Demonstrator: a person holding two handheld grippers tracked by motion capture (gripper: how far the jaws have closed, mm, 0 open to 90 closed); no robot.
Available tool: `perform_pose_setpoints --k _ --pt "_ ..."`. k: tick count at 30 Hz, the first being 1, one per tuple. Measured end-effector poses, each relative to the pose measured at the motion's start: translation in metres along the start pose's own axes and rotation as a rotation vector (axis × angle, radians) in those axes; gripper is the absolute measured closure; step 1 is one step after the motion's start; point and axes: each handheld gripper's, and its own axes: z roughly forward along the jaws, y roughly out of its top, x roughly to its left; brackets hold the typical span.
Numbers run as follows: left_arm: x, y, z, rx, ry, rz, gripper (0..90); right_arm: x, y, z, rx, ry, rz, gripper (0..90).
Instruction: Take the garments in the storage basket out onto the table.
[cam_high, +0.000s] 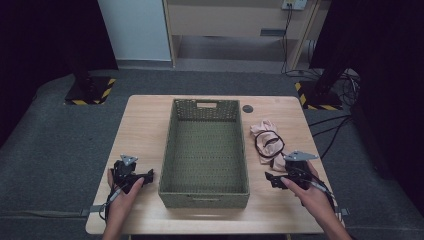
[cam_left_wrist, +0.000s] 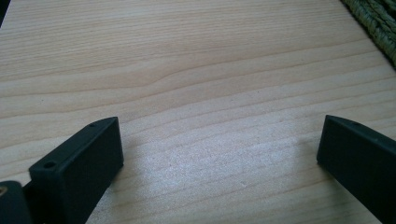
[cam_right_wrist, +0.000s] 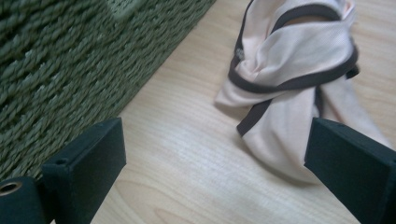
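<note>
At the lower left of the high view, the left gripper (cam_high: 148, 176) rests low over the wooden table (cam_high: 142, 125), its jaws pointing right toward the green woven basket (cam_high: 172, 150) and stopping just short of its left wall. In the left gripper view those jaws stand wide apart with bare wood between them, and only a corner of the basket weave (cam_left_wrist: 380, 21) shows at the upper right. A broad strip of open tabletop runs up the left side of the basket to the far edge.

The basket fills the centre of the table, its near wall close to the table's front edge.

To its right, a narrower strip of wood holds a crumpled pink garment with dark trim (cam_high: 266, 140), lying near the basket's right wall but apart from it. The right gripper (cam_high: 270, 179) sits at the lower right, just below the garment. In the right gripper view its jaws are spread wide, holding nothing; the garment (cam_right_wrist: 289, 79) lies ahead at the upper right, its near end beside the right-hand jaw, and the basket wall (cam_right_wrist: 70, 70) fills the upper left.
</note>
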Motion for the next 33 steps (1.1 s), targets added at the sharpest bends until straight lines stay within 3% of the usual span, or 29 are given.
perform_pose_setpoints --k 15,33 --pt "0.0 0.0 0.0 0.0 0.0 0.0 0.0 0.018 -0.021 0.013 0.043 0.042 -0.011 5.9" --pt "0.0 0.0 0.0 0.0 0.0 0.0 0.0 0.024 -0.039 0.035 0.047 0.007 0.007 4.6"
